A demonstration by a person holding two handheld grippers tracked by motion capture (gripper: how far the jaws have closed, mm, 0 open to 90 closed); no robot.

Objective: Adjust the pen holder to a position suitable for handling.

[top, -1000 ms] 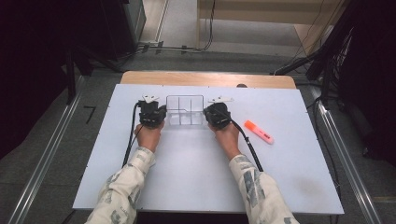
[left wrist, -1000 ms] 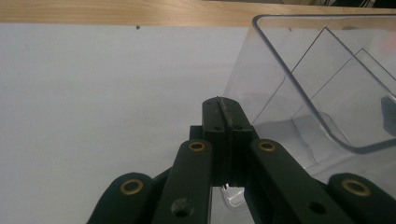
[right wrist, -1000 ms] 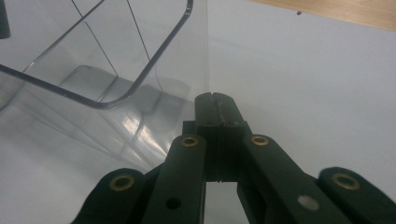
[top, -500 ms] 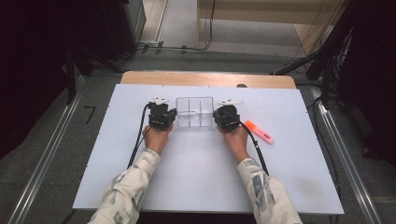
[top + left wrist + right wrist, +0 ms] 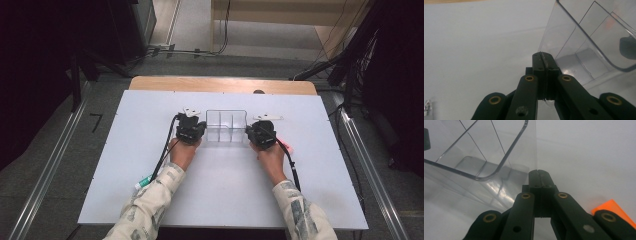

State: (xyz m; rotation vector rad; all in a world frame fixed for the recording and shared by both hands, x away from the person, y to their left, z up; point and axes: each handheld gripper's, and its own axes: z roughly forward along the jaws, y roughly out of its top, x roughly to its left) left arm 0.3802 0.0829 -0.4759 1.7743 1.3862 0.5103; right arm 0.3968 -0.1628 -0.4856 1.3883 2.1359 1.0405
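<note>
Both tongs, left [image 5: 200,131] and right [image 5: 253,134], pinch one clear divided tray [image 5: 226,120]; one orange marker [image 5: 615,211] beside.

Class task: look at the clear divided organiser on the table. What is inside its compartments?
The clear organiser looks empty: only its dividers and the white table show through. Both grippers cover its end walls.

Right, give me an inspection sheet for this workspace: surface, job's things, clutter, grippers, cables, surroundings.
Surface: white table top, with a wooden strip along the far edge.
Job's things: clear divided organiser, with nothing seen inside.
Clutter: orange marker beside the right gripper; a green-tipped item by the left sleeve, too small to identify.
Grippers: left gripper and right gripper each shut on an end wall of the organiser.
Cables: one black cable trails from each gripper towards the person.
Surroundings: grey floor, metal rails, dark equipment.
</note>
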